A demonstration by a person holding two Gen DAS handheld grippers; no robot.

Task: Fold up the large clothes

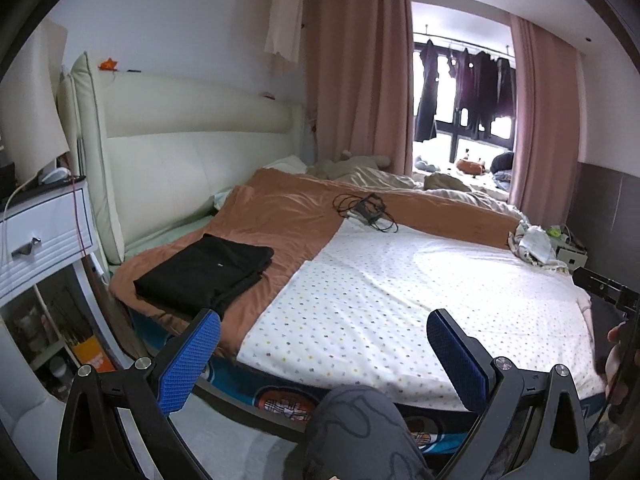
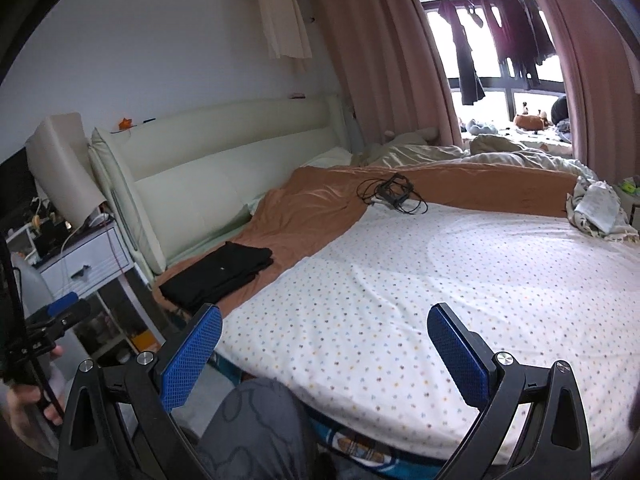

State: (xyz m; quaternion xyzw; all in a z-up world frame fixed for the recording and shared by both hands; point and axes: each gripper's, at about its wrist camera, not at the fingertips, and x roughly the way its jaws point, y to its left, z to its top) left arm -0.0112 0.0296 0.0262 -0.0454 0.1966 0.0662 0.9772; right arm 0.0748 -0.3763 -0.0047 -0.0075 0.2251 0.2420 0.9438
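The left gripper (image 1: 324, 342) stands wide open above the near edge of the bed, with nothing between its blue pads (image 1: 188, 362), which have a fine grid texture and sit on black plastic arms. The right gripper (image 2: 324, 340) is also spread apart and empty, over the white sheet (image 2: 440, 280); this sheet is smooth cotton with small coloured dots. The folded black garment (image 1: 208, 272) lies as a flat, neat rectangle on the orange blanket (image 1: 288, 216), near the cream padded headboard (image 1: 168, 160) and well apart from both grippers. The blanket looks soft and a little shiny, with gentle wrinkles. A tangle of thin black cable (image 1: 366, 208) rests where blanket and sheet meet. A crumpled light cloth (image 2: 596, 208) lies at the far right side of the bed.
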